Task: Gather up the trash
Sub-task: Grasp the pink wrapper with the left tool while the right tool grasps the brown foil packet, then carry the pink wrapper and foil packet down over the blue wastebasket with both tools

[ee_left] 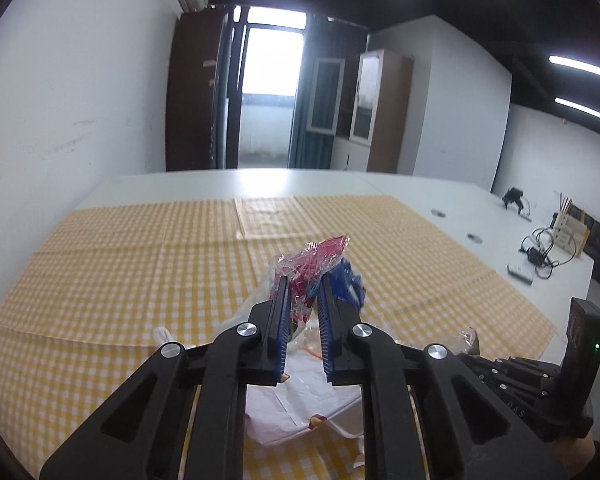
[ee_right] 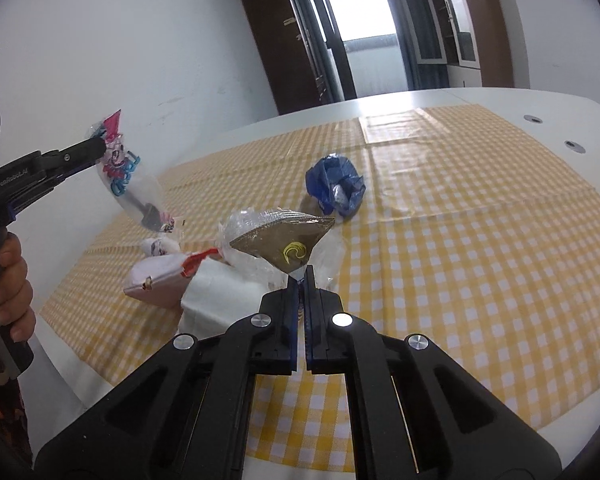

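My left gripper (ee_left: 303, 282) is shut on a clear crinkled wrapper with pink and blue print (ee_left: 316, 258) and holds it above the table; it also shows in the right wrist view (ee_right: 118, 168), hanging from the left gripper (ee_right: 100, 148). My right gripper (ee_right: 300, 274) is shut on a clear bag with a brown and gold card inside (ee_right: 284, 242), lifted off the cloth. A crumpled blue wrapper (ee_right: 334, 184) lies on the yellow checked tablecloth (ee_right: 460, 260). A white bag with a red edge (ee_right: 160, 280) lies at the table's near left, seen below my left gripper too (ee_left: 300, 404).
The white table (ee_left: 440, 196) extends beyond the cloth. At its far right are cables and a charger (ee_left: 538, 254), a wooden box with sticks (ee_left: 568, 228) and a small black device (ee_left: 514, 196). The right gripper body (ee_left: 548, 372) is low right.
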The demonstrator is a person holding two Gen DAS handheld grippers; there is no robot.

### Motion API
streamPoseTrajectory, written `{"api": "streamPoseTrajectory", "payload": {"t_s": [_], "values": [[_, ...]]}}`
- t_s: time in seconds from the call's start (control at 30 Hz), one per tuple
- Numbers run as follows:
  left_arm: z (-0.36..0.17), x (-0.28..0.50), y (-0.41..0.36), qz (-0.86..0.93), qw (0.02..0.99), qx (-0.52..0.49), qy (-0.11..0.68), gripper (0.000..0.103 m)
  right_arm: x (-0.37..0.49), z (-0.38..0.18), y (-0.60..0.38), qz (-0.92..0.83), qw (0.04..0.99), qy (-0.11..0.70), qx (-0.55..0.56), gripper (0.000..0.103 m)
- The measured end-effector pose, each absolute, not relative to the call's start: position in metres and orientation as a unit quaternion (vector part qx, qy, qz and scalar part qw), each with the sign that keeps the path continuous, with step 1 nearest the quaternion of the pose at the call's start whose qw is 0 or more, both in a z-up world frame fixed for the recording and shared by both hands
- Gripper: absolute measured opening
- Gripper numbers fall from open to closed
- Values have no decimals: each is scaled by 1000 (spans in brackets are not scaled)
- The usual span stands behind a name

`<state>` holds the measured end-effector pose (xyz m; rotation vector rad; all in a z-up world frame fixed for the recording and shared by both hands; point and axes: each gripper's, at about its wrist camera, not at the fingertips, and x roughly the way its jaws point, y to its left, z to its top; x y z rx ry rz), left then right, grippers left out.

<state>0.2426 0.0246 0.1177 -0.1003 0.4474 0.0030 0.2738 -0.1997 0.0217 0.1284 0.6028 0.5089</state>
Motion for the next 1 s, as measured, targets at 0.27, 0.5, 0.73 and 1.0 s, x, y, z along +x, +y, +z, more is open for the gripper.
{"api": "streamPoseTrajectory", "payload": {"t_s": [0.27, 0.5, 0.73, 1.0], "values": [[146, 202, 15, 8, 982, -44, 182, 10, 254, 45, -216, 221, 937, 266, 50, 2], [160, 157, 6, -7, 987, -57, 152, 10, 225, 68, -231, 206, 948, 238, 37, 2], [154, 115, -9, -23, 988, -64, 140, 10, 184, 75, -245, 212, 951, 222, 43, 2], [145, 65, -22, -38, 987, -74, 134, 10, 133, 75, -244, 237, 946, 218, 34, 2]]}}
